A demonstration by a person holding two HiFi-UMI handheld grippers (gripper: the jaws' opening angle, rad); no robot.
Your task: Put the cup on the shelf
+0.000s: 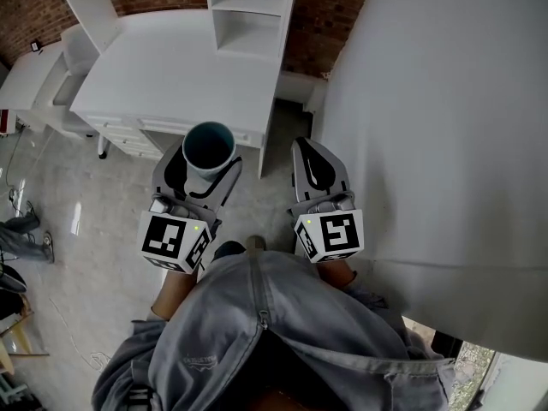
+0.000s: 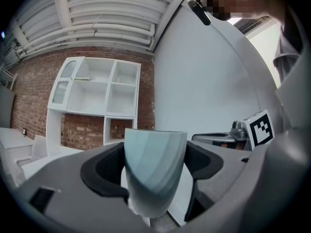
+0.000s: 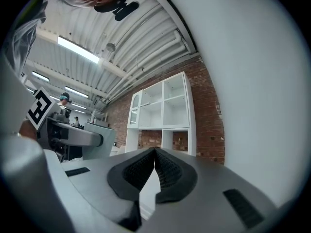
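The head view looks steeply down; both gripper views (low, looking forward) face the same distant shelf (image 2: 97,96) (image 3: 165,108) (image 1: 253,15).

The left claw (image 2: 154,167) is gripping a pale blue cup (image 2: 154,176), its dark pads (image 2: 103,171) pressing on both sides while the cup is standing upright, rim up. Beyond it, a white shelf unit (image 2: 97,98) is standing against a brick wall (image 2: 29,101), with a white worktop (image 2: 36,163) spreading below it at the left. A broad white panel (image 2: 204,81) is curving up on the right, and the right claw's marker cube (image 2: 258,128) is showing at its foot.
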